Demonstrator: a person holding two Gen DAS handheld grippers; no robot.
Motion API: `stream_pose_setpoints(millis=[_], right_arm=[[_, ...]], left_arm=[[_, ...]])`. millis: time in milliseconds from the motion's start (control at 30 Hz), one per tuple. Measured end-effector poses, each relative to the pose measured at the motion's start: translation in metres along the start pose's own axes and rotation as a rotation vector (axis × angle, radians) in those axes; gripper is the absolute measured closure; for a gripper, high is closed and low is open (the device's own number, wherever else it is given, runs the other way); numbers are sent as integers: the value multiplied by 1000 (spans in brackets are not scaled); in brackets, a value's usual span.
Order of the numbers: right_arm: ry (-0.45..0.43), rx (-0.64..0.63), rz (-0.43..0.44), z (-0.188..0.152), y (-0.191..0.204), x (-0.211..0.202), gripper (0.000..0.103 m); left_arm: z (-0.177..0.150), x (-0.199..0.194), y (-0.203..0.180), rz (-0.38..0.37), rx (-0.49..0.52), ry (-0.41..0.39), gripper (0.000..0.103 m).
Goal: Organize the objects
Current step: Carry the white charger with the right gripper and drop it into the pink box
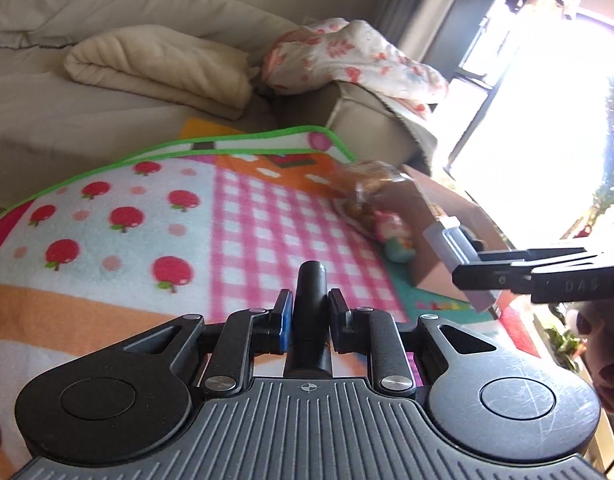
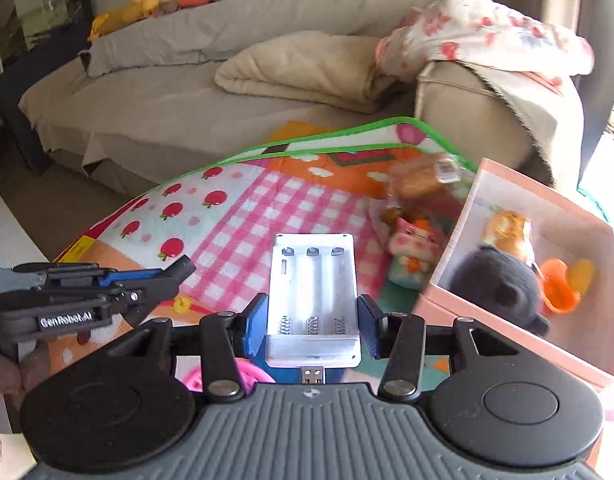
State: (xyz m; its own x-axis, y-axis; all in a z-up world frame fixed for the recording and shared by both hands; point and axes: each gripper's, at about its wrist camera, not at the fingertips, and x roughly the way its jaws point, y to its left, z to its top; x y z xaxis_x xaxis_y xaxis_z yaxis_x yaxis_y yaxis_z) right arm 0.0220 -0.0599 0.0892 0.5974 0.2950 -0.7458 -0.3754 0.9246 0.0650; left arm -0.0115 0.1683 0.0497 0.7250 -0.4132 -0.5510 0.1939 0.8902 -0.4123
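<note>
My left gripper is shut on a black cylinder and holds it above the patterned mat. It also shows at the left of the right wrist view. My right gripper is shut on a white battery charger with empty slots and a USB plug. The charger also shows in the left wrist view. A pink box at the right holds a dark plush toy and orange toys. A cat figure and a bag of bread lie on the mat beside it.
A beige sofa with a folded cream blanket and a floral quilt stands behind the mat. Plush toys sit on the sofa back. A pink round object lies under my right gripper. A bright window is at the right.
</note>
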Motion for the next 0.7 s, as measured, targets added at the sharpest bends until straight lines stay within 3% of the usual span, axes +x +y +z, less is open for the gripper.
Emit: stream_pose_setpoints(millis=[133,333,500,600,700], right_arm=[[-35,37,-92,-54,-40,-44,56],[-106,153,-173,-107,-90,-94,56],[-164,233,-204,-122,-119,-109,56],[-175,255,-222,-127,-129,-112,56],[-181,269,-216,-132,-135,-112,56]], left_arm=[[16,8,-58,-117,81,11,81],[63,64,-159,-252,184,32,81],[85,137,-220,-319,71,27,81],[74,174,-236,-266,75,27,80],[65,179,-226,-229,59,26,80]])
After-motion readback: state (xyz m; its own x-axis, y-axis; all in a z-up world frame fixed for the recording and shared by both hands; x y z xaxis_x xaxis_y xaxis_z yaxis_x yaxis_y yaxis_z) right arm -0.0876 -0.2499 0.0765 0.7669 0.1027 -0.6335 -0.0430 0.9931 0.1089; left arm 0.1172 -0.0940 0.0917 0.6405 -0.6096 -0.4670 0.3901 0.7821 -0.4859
